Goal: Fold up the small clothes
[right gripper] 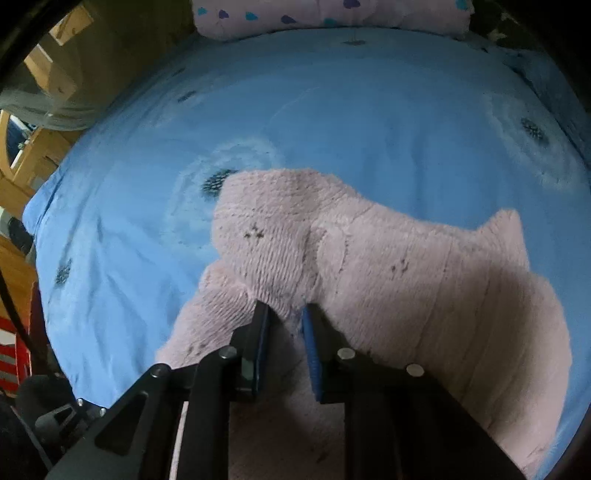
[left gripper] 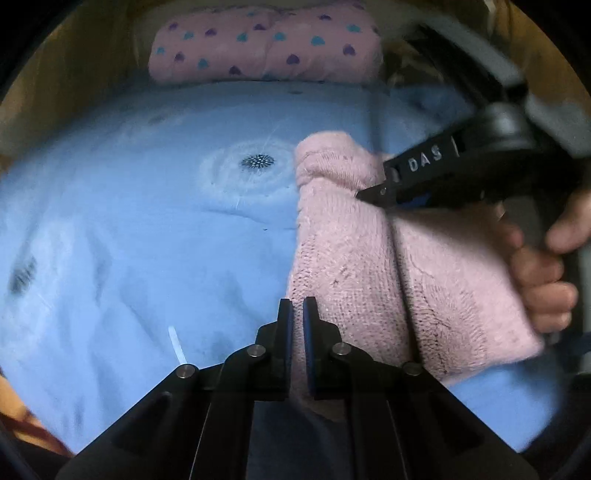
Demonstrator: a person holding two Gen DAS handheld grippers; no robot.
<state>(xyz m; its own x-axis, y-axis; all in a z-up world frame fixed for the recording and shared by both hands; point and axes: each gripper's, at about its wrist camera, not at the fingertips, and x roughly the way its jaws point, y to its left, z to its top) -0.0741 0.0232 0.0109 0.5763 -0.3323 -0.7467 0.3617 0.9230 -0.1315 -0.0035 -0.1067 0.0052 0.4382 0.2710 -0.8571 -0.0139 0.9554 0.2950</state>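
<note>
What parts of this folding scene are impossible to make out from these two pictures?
- Pink knit garment: its near end, right wrist view, hidden under the right gripper.
- Heart-print cloth: its top, both views, cut off by the edge.
- Hand: left wrist view, blurred, partly out of frame.

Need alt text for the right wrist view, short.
The right tongs, seen from just behind, are closed on a raised fold of a pale pink knitted garment lying on a light blue bedsheet with dark dandelion prints. A pink pillow with purple and teal hearts lies along the far edge.
</note>
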